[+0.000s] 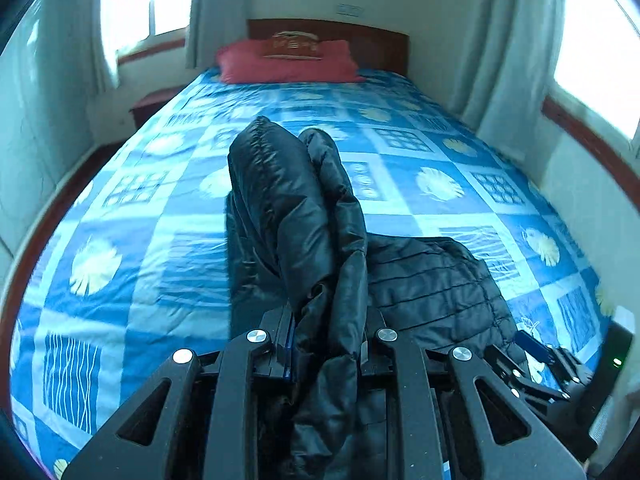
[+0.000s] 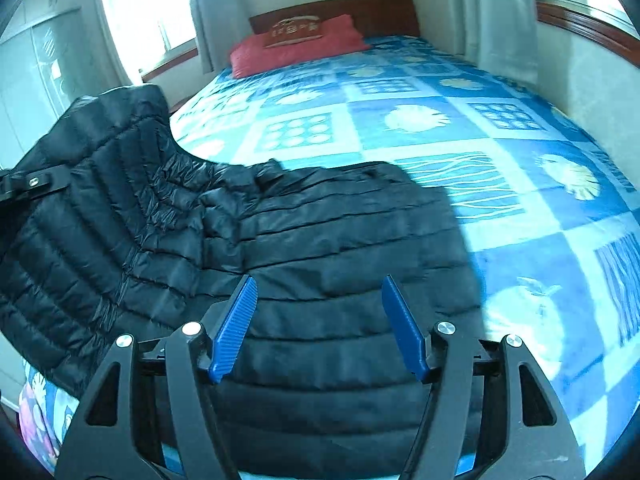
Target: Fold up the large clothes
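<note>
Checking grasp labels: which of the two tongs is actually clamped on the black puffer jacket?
The left tongs, shut on the black puffer jacket; the right tongs stand open above it.

Both wrist cams near bed [image 1: 120, 208] foot, angled down toward headboard [image 2: 360, 10].

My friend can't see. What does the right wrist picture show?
An open right claw hovers over a black puffer jacket lying on a blue patterned bedspread. The jacket's left side is lifted up; a red pillow sits by the headboard.
</note>
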A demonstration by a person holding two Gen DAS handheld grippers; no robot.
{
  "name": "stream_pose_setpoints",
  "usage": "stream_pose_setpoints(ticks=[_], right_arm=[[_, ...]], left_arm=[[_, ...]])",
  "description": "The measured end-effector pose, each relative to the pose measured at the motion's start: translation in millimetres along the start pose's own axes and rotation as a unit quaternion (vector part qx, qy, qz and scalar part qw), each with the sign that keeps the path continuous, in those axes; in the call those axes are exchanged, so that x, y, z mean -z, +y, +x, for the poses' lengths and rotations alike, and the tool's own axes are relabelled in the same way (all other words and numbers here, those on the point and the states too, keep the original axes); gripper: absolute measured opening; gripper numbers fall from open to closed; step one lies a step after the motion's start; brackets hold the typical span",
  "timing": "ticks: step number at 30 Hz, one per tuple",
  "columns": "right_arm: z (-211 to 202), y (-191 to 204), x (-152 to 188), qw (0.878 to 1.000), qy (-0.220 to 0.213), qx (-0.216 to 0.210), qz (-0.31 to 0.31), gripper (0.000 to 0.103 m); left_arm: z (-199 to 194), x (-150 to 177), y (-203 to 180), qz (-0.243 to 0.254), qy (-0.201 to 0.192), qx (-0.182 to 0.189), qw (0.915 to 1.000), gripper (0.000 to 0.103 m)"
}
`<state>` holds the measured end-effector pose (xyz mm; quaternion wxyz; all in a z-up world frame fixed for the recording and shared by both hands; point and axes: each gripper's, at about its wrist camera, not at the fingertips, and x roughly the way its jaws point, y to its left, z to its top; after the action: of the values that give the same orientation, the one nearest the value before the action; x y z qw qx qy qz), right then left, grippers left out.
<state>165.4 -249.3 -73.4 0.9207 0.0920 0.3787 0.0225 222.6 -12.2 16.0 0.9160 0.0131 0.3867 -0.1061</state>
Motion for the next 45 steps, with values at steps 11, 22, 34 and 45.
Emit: stream_pose_setpoints(ticks=[11,22,34,45], right_arm=[[-23.7,-95.0,19.7,0.997,0.014,0.058,0.048,0.065],[-24.7,-134.1,47.2,0.993,0.037,0.090,0.066,0.065],[-31.5,-141.3,50.7,0.991,0.038,0.104,0.072,0.065],[-59.6,-118.8,43.9,0.993,0.015,0.106,0.054,0.065]], left_arm=[[52.8,21.4,-141.1,0.089,0.020,0.002,0.9959,0.020],[100.4,72.2,-203.1,0.124,0.047,0.006,0.9911,0.020],[59.6,68.9,-220.7,0.122,0.026,0.039,0.9914,0.047],[-10.8,68.8,-202.5,0.110,-0.008,0.099,0.9889,0.048]])
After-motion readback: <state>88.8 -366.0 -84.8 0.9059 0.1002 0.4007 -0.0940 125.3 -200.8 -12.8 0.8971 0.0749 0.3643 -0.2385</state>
